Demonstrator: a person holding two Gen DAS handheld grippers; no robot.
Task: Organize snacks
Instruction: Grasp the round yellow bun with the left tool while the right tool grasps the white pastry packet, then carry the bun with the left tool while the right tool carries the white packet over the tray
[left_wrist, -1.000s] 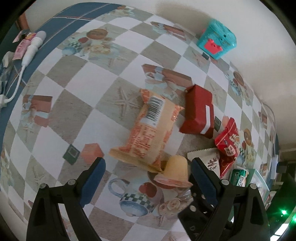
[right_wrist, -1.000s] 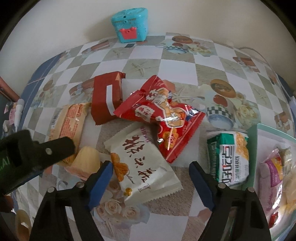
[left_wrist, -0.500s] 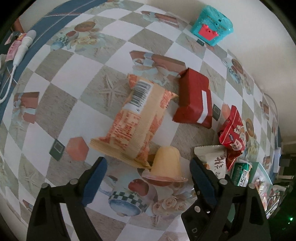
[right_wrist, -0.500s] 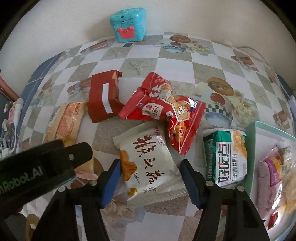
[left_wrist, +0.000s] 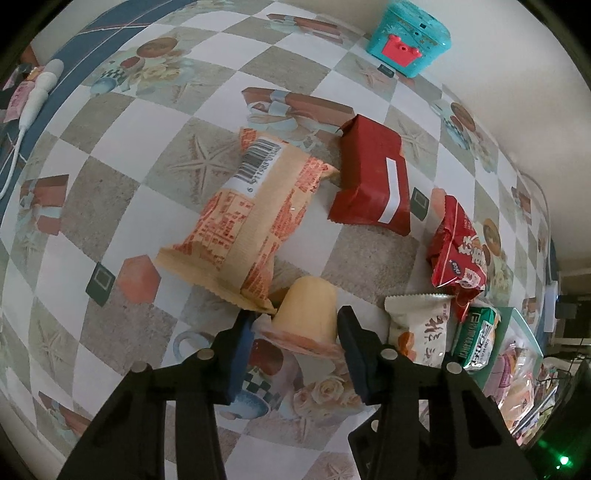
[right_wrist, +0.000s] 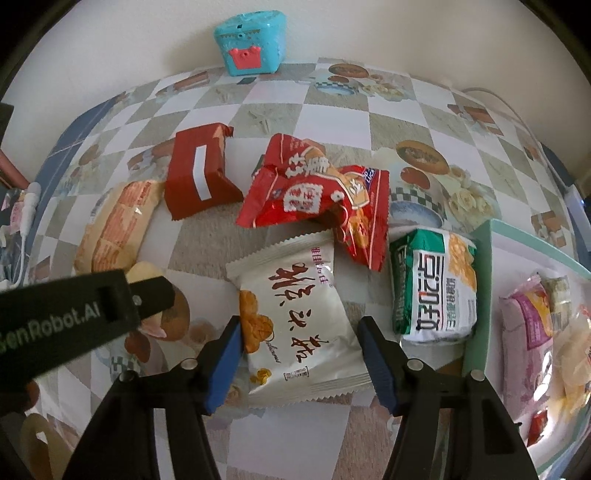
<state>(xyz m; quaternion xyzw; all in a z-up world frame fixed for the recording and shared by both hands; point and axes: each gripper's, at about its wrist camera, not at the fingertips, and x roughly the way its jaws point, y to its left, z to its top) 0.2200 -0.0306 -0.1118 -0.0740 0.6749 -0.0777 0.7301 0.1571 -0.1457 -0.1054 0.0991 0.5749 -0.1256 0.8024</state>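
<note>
Both grippers set around snacks on the checked tablecloth (left_wrist: 110, 155); contact unconfirmed.

We cannot tell whether the left gripper (left_wrist: 295, 326) is gripping: its jaws flank the jelly cup (left_wrist: 306, 314) at lower centre of the left view, nearly closed on it, but the pads hide the contact. The cup's far base lies behind the orange packet (left_wrist: 247, 218), and in the right view the left gripper's body covers most of the cup. The right gripper (right_wrist: 300, 332) stands released, jaws either side of the white packet (right_wrist: 295, 317) at lower centre, with a gap showing at the right pad. The teal tray (right_wrist: 480, 295) is cut off at the right edge, and its contents are blurred. The green packet (right_wrist: 432, 284) lies just beside the tray's wall. The red bag (right_wrist: 314, 192) overlaps the white packet's upper corner.
</note>
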